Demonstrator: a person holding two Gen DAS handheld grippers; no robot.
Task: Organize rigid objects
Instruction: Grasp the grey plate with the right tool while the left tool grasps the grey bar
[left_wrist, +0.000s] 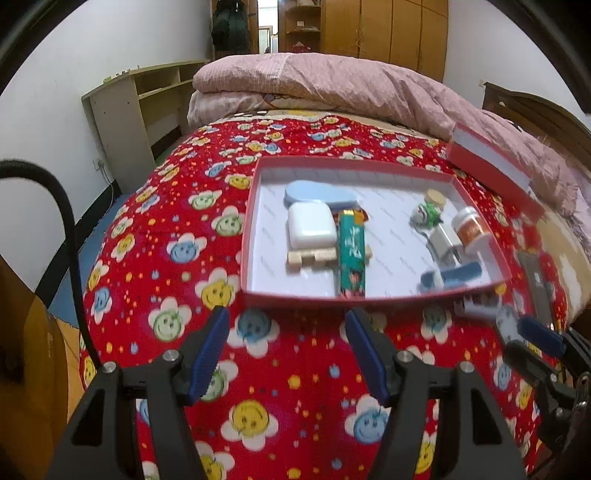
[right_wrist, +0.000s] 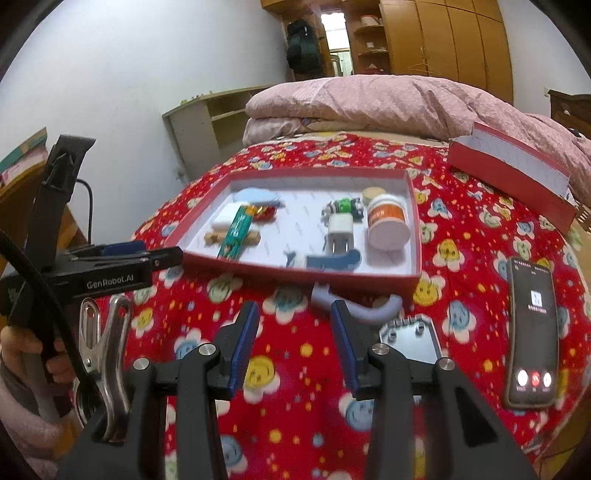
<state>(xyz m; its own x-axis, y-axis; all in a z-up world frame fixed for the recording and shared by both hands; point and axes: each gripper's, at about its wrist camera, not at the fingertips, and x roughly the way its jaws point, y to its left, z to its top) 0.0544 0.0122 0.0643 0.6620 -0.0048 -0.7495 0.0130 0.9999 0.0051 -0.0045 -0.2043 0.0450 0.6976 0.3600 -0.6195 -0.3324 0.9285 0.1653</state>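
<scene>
On bed, just ahead of right tongs (right_wrist: 293, 321), grey hook (right_wrist: 354, 308) lies crosswise; both tongs apart & empty, left tongs (left_wrist: 286, 323) farther

Left wrist view: mounted behind the left gripper (left_wrist: 284, 328), looking forward and steeply down along its fingers, close above the red flowered bedspread (left_wrist: 177, 258). Red tray (left_wrist: 255, 206) just ahead, slightly right.

Right wrist view: behind the right gripper (right_wrist: 293, 325), tilted down less steeply. Tray (right_wrist: 415, 221) ahead; phone (right_wrist: 532, 332) to its right.

Shared: tray, bedspread, pink quilt (left_wrist: 332, 85), wardrobe (right_wrist: 450, 37); each view catches the other gripper at its edge.
</scene>
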